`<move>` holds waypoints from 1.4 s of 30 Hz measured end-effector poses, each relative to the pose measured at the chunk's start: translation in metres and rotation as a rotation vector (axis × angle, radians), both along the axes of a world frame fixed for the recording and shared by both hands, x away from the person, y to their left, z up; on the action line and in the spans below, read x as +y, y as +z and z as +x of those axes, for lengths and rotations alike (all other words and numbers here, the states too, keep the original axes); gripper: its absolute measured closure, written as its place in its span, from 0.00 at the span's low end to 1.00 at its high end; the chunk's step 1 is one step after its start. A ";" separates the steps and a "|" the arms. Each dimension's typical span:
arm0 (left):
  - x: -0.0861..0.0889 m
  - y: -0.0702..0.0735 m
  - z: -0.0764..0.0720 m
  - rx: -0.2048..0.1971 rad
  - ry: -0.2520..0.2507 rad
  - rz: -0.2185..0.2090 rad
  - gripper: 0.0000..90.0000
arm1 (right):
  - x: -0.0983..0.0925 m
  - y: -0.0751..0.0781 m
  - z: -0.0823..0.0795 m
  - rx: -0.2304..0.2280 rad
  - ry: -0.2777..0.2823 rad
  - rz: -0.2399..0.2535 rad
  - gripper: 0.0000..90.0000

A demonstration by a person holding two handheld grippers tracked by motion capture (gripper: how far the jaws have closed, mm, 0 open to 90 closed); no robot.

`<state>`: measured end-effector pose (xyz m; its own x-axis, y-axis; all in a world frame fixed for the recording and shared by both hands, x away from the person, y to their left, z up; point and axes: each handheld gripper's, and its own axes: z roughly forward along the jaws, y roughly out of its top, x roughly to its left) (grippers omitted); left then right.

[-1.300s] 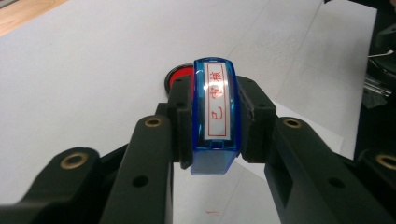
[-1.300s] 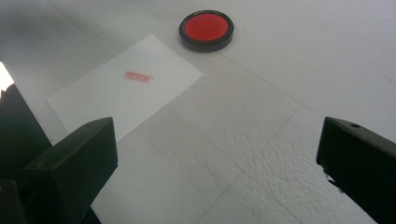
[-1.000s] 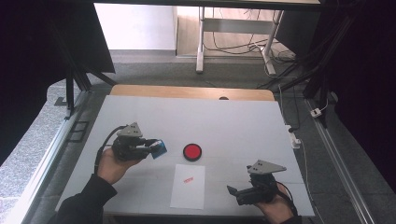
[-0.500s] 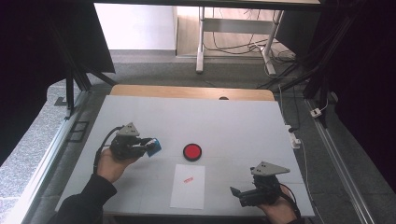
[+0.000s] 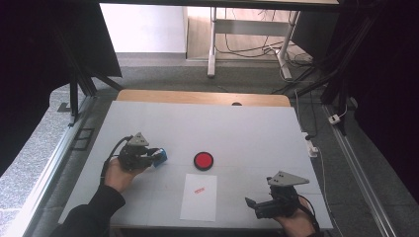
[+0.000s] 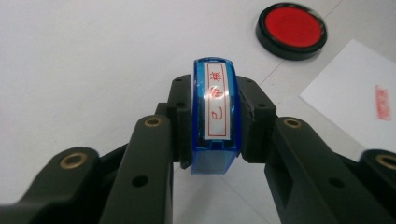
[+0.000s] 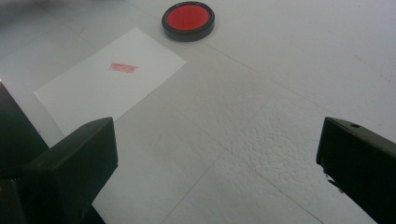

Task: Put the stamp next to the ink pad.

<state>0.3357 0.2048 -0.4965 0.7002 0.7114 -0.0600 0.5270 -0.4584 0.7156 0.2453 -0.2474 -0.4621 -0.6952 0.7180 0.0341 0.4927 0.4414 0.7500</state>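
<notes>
The left gripper (image 5: 150,157) is clamped on a blue stamp (image 6: 215,116). In the left gripper view both black jaws press flat against the stamp's two long sides, and the stamp stands between them with its white label, printed with red characters inside a red frame, facing the camera. The clear blue body sticks out a little above and below the pads. In the high view the stamp (image 5: 160,157) shows as a small blue block at the gripper's tip, over the left half of the white table (image 5: 207,123), with the person's left hand (image 5: 117,174) behind it.

The right gripper (image 5: 252,205) sits near the front right edge of the table, held in the right hand (image 5: 296,224). Its jaws are spread wide: in the right gripper view they stand far apart at the two lower corners, with nothing but bare table surface between them.

A round red ink pad (image 5: 203,160) in a black rim lies on the table just beyond the stamp's tip, apart from it. In front of the pad lies a white sheet of paper (image 5: 199,196) bearing one small red stamp mark (image 5: 199,188) in its upper half. The sheet lies between the two grippers, touching neither. The stretch of table from the stamp to the pad and sheet is free of other things.
</notes>
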 end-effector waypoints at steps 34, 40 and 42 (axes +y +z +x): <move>0.001 0.005 0.000 0.060 -0.014 -0.062 0.36 | -0.001 0.000 0.000 0.006 -0.007 0.003 0.00; 0.000 0.014 -0.007 0.080 -0.036 -0.104 0.26 | -0.001 0.000 0.000 0.003 -0.017 0.009 0.00; 0.001 0.018 -0.010 0.080 -0.041 -0.125 0.23 | -0.002 0.000 -0.001 0.005 -0.019 0.010 0.00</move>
<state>0.3260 0.2054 -0.4789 0.7180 0.6658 -0.2030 0.5671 -0.3905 0.7252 0.2447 -0.2493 -0.4618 -0.6814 0.7305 0.0455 0.5048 0.4242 0.7518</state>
